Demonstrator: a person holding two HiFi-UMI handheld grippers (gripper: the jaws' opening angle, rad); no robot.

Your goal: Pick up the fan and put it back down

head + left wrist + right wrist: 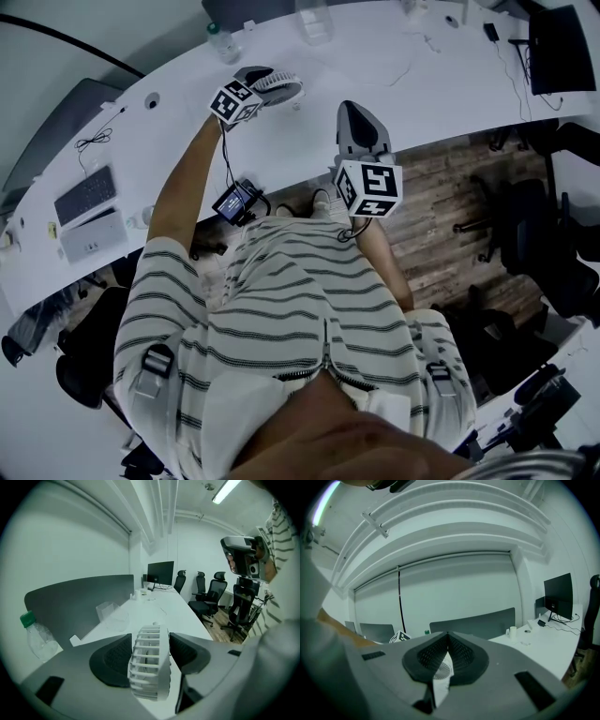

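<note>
Over the near edge of the tabletop (450, 84), the right hand-held gripper (447, 638) hangs with its jaws pressed together on nothing, pointing toward the fan. Farther in, about midway between the near and far edges, the left hand-held gripper (150, 641) is clamped on the fan (149, 677). One pad sits on each flat face of the white slatted cage, which stands edge-on between them. Whether the fan's base touches the tabletop cannot be told.

The hold is probably the weak point. The pads bear only on thin plastic ribs, so the round cage could swivel or slide out if the wrist tips, and a harder squeeze might bend the slats. Set down at a tilt, the fan would likely roll or fall flat. A wide swing to the left could knock the bottle (37, 641) standing by the far edge.

No brand or wording is legible anywhere. The marker cube (368, 187) carries only black-and-white square patterns, the bottle shows no label, and the monitor (160, 573) at the far end is dark.
</note>
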